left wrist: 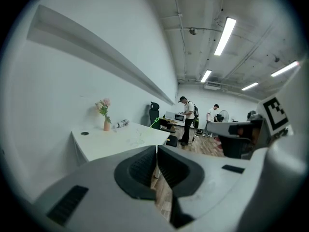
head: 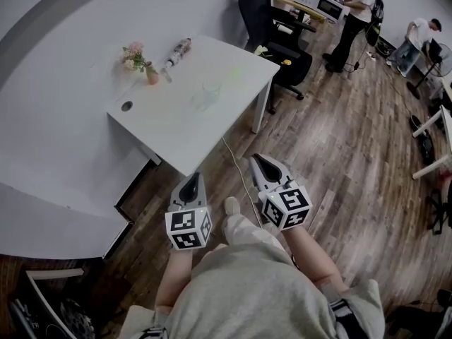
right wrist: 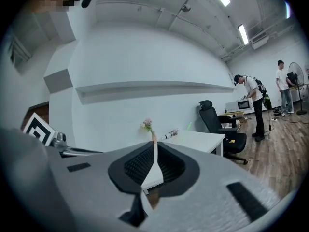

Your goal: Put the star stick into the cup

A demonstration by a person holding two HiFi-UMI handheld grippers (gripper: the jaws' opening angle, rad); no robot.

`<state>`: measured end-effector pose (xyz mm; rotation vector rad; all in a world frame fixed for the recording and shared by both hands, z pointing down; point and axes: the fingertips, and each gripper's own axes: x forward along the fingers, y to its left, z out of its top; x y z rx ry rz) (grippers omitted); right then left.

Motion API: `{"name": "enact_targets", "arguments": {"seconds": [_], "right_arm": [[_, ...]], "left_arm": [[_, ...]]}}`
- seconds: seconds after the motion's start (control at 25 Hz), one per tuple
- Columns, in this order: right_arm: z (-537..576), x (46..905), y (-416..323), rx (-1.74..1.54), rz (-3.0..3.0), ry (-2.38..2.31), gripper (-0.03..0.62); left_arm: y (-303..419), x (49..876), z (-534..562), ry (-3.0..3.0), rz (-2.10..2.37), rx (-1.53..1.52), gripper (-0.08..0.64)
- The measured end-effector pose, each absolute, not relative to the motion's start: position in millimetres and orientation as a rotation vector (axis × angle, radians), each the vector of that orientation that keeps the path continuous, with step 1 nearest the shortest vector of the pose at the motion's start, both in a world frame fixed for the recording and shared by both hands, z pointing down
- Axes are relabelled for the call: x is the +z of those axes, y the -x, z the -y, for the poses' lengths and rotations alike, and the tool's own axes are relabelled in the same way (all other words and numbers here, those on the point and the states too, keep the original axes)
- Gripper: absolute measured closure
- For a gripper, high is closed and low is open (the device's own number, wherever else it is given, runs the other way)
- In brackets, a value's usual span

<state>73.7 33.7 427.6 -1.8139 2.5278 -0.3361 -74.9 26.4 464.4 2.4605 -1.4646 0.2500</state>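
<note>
Two grippers hang closed and empty: the left gripper and the right gripper, both well apart from the white rectangular counter. One clear cup stands on this counter, and one thin green star stick shows faintly near it.

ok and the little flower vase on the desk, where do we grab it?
On the vase body, below the flowers, coming in level from the room side. It stands upright close to the wall, and the blooms spread over its mouth, so a top approach looks blocked.
</note>
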Motion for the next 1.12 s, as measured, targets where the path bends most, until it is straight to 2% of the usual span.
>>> {"name": "enact_targets", "arguments": {"seconds": [0.2, 1.12], "right_arm": [[-57, 421, -69, -0.328, -2.520, 1.813, 0.592], [-89, 401, -58, -0.277, -2.540, 1.796, 0.594]], "left_arm": [[80, 460, -46, -2.461, 1.470, 0.234, 0.548], [83, 444, -71, -2.467, 1.475, 0.204, 0.548]]}}
